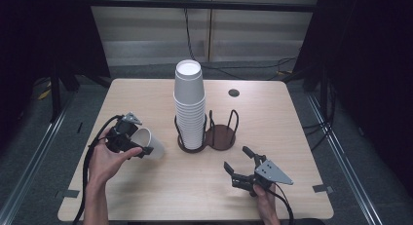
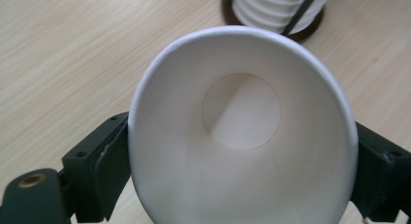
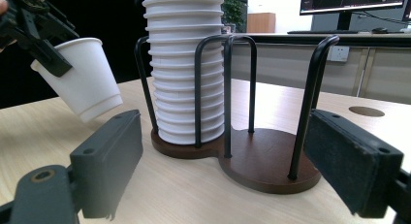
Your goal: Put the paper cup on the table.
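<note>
The cup [image 2: 242, 132] sits between the left gripper [image 1: 127, 137] jaws, rim end clamped from both sides, its base tilted down toward the table [image 1: 146, 196], left of the stack [image 1: 189, 108] in the holder [image 1: 221, 137]. No writing is readable on it. The right gripper [image 1: 241, 164] rests near the holder, jaws spread wide, holding nothing

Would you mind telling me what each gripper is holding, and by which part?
The left gripper clamps a white paper cup across its rim end, one jaw on each side, tilted above the table. The right gripper holds nothing; its jaws stand open.
</note>
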Action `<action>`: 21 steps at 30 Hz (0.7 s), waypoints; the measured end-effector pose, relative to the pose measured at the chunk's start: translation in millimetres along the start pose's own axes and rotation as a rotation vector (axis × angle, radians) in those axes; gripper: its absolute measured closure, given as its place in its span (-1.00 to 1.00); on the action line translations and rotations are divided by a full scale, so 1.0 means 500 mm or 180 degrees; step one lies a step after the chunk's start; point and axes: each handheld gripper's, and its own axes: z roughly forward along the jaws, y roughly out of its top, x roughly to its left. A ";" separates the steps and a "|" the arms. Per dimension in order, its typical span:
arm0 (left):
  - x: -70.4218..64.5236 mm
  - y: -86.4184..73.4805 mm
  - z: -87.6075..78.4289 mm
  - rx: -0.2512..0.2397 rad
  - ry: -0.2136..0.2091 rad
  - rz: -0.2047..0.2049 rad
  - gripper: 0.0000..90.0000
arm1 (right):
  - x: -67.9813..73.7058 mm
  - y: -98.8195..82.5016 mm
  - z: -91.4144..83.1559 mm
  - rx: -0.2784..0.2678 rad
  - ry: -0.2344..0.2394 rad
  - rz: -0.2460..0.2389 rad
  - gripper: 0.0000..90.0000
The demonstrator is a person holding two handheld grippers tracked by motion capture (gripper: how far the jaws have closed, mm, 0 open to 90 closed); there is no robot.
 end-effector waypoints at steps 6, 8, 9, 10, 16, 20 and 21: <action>0.018 0.014 -0.001 0.0150 0.0087 0.0000 -0.76 | 0.001 -0.001 -0.002 -0.0025 0.0000 -0.0020 -0.70; 0.022 0.018 0.007 0.0329 0.0165 -0.0018 -0.76 | 0.002 -0.001 -0.002 -0.0034 -0.0005 -0.0026 -0.70; 0.026 0.018 0.009 0.0343 0.0136 -0.0019 -0.76 | 0.002 -0.001 -0.002 -0.0035 -0.0007 -0.0030 -0.70; 0.030 0.019 0.010 0.0361 0.0122 -0.0042 -0.76 | 0.002 -0.001 -0.002 -0.0035 -0.0009 -0.0031 -0.70; 0.043 0.032 0.020 0.0593 0.0193 -0.0004 -0.77 | 0.003 -0.001 -0.001 -0.0026 -0.0011 -0.0039 -0.69; 0.047 0.040 0.028 0.0708 0.0285 0.0024 -0.78 | 0.002 -0.001 -0.002 -0.0030 -0.0007 -0.0039 -0.68; 0.046 0.042 0.028 0.0686 0.0251 -0.0005 -0.78 | 0.002 -0.001 -0.002 -0.0029 -0.0005 -0.0039 -0.68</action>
